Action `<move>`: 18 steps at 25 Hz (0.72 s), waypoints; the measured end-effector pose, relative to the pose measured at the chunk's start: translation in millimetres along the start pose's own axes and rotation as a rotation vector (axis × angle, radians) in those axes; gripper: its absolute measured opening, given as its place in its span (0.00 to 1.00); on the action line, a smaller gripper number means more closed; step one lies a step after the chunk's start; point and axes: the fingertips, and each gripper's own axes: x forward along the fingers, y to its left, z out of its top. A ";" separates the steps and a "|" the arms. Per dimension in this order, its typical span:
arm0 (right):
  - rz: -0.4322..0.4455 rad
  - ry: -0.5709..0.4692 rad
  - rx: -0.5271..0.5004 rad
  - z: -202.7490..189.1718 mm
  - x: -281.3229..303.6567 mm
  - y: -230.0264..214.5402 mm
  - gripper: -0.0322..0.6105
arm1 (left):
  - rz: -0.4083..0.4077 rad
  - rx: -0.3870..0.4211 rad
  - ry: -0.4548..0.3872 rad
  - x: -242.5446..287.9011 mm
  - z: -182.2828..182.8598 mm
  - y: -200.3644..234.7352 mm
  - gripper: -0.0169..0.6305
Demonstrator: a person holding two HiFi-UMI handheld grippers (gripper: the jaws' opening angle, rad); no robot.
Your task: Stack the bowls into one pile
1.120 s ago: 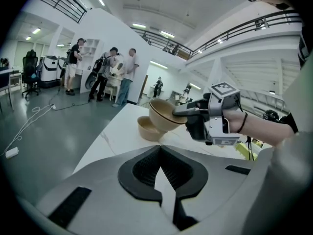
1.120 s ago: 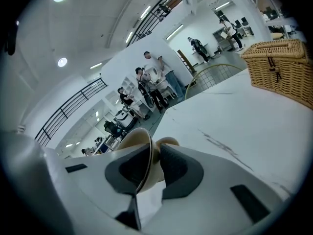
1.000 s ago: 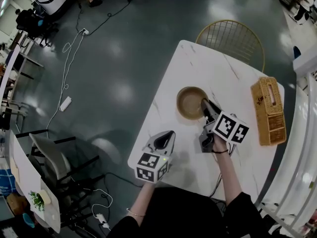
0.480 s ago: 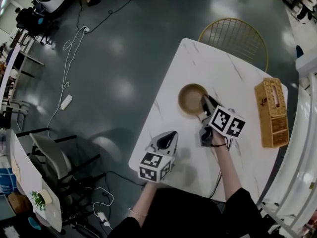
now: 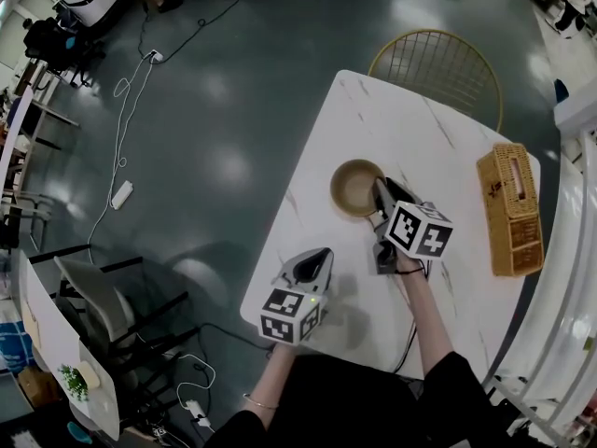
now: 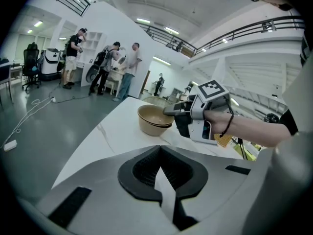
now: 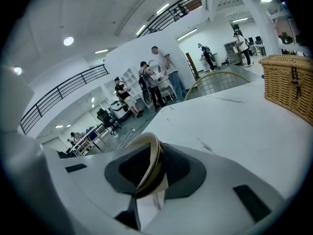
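Two tan bowls sit nested in one pile on the white marble table. In the left gripper view the pile shows one rim just above the other. My right gripper reaches in from the right and is shut on the pile's near rim, which stands between its dark pads. Its arm and marker cube show in the left gripper view. My left gripper rests near the table's front left edge, its jaws together with nothing between them.
A wicker basket lies at the table's right edge, and it also shows in the right gripper view. A gold wire chair stands at the far end. Several people stand far off across the grey floor.
My right gripper has rolled a little and shifted slightly left and down while keeping hold of the bowl rim. The left gripper has stayed in place.
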 end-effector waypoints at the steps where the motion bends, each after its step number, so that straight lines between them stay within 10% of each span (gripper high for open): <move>1: -0.002 0.002 -0.009 -0.4 0.3 -0.5 0.12 | 0.000 -0.001 0.001 0.5 0.0 0.4 0.05; 18: 0.012 -0.086 -0.054 6.4 -34.5 1.9 0.21 | -0.008 0.042 -0.068 -7.8 16.7 -7.7 0.05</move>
